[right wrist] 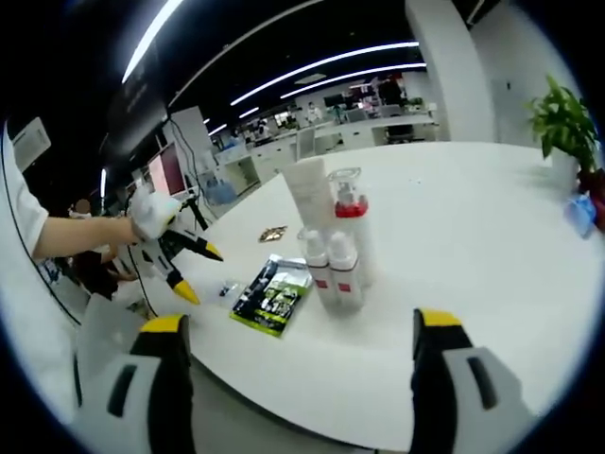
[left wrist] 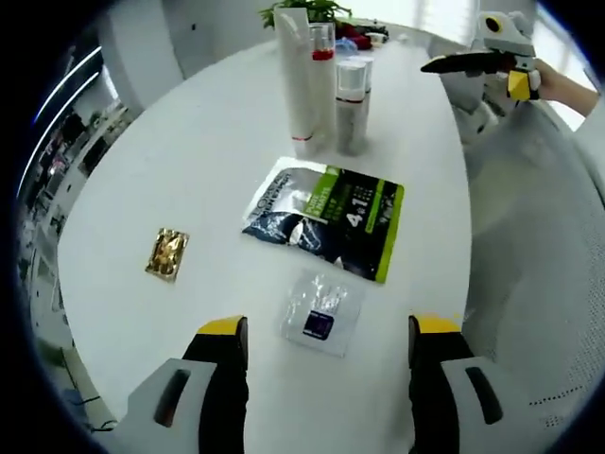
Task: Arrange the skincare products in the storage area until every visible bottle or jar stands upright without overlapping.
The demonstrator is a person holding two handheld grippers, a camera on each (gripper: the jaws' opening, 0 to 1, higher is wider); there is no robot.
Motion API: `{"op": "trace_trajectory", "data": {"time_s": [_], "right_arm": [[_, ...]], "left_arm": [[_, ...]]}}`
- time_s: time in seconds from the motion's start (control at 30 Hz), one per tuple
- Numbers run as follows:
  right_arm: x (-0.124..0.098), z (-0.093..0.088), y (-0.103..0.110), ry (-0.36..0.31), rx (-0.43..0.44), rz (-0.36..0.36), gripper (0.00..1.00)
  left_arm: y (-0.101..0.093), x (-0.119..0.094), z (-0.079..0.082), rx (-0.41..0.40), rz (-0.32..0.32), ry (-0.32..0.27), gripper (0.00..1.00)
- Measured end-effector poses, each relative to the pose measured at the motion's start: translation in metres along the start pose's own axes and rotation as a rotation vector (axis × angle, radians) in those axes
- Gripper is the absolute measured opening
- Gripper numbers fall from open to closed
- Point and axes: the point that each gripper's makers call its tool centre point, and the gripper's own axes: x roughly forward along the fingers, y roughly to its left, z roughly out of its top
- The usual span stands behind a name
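Note:
Several skincare containers stand upright in a tight cluster on the white table (left wrist: 170, 161): a tall white tube (left wrist: 297, 80) (right wrist: 307, 192), a clear bottle with a red band (left wrist: 323, 59) (right wrist: 348, 216) and two short white bottles with red bands (left wrist: 352, 106) (right wrist: 331, 268). Closer to me lie a flat green-and-black packet (left wrist: 328, 218) (right wrist: 272, 295), a gold sachet (left wrist: 167, 253) (right wrist: 273, 233) and a small clear sachet (left wrist: 320, 312) (right wrist: 227, 288). My left gripper (left wrist: 326, 333) (right wrist: 199, 271) is open, low over the clear sachet. My right gripper (right wrist: 302, 326) (left wrist: 471, 68) is open, off the table's edge, apart from the bottles.
A potted plant (right wrist: 565, 121) (left wrist: 307, 9) and small coloured items (right wrist: 579, 213) sit at the table's far side. A person's hand (right wrist: 90, 236) holds the left gripper. Office desks and ceiling lights lie beyond. The table edge (right wrist: 284, 402) runs just ahead of my right gripper.

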Motion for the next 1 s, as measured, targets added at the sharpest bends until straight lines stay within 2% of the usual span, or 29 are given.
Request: {"op": "trace_trajectory", "data": {"time_s": [0.1,0.4,0.53,0.77,0.93,1.0], "right_arm": [[-0.001,0.002,0.001,0.001,-0.009,0.007,0.98],[0.000,0.010,0.008,0.000,-0.041,0.032,0.98],[0.000,0.012,0.010,-0.001,-0.050,0.042,0.98],[-0.001,0.018,0.011,-0.008,-0.066,0.049,0.98],[-0.004,0.022,0.010,-0.017,-0.073,0.050,0.98],[-0.004,0.023,0.009,-0.018,-0.073,0.049,0.98]], "left_arm": [[-0.003,-0.005,-0.003,-0.044,0.016,-0.024,0.69],[-0.006,-0.029,-0.005,-0.237,0.113,-0.165,0.75],[-0.007,-0.040,-0.005,-0.287,0.142,-0.216,0.77],[-0.009,-0.060,-0.006,-0.453,0.196,-0.329,0.81],[-0.010,-0.070,-0.010,-0.492,0.241,-0.376,0.88],[-0.011,-0.073,-0.010,-0.534,0.249,-0.405,0.89]]}}
